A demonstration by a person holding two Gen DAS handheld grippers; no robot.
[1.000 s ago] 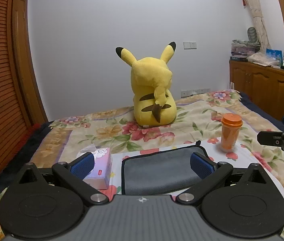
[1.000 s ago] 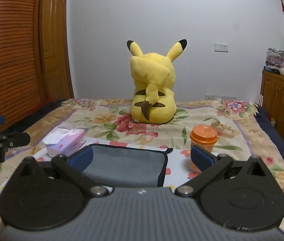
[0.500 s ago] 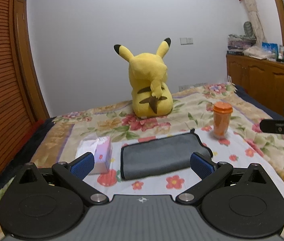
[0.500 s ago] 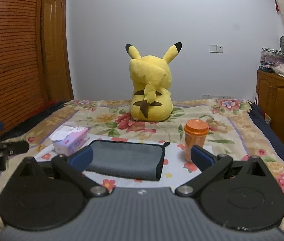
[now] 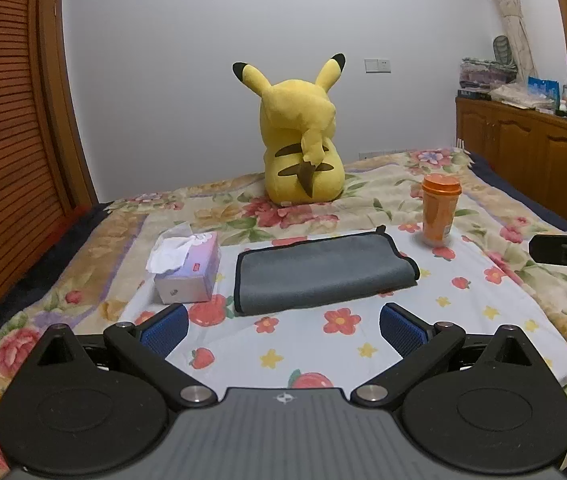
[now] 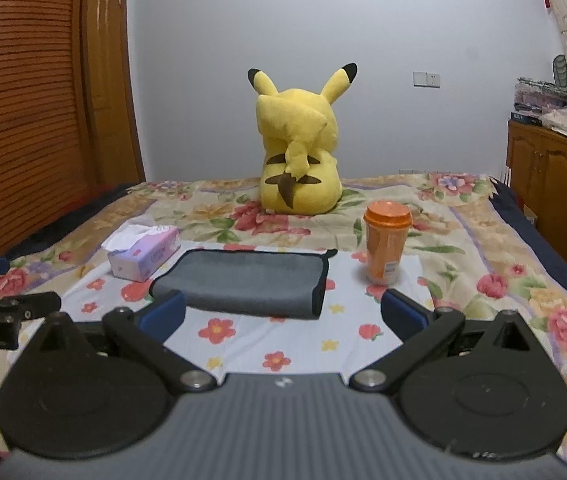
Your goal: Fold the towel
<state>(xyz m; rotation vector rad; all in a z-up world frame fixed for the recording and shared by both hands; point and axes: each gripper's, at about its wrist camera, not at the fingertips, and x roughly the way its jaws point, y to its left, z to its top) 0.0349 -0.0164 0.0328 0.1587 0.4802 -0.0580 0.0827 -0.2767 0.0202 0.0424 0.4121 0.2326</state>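
Two grippers, left gripper [image 5: 282,330] and right gripper [image 6: 282,314], agape; one folded towel [image 5: 323,272].

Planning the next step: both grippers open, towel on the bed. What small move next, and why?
Probably none beyond pulling away: the towel already lies folded flat on the sheet, and the left gripper and right gripper are both open, short of it, holding nothing.
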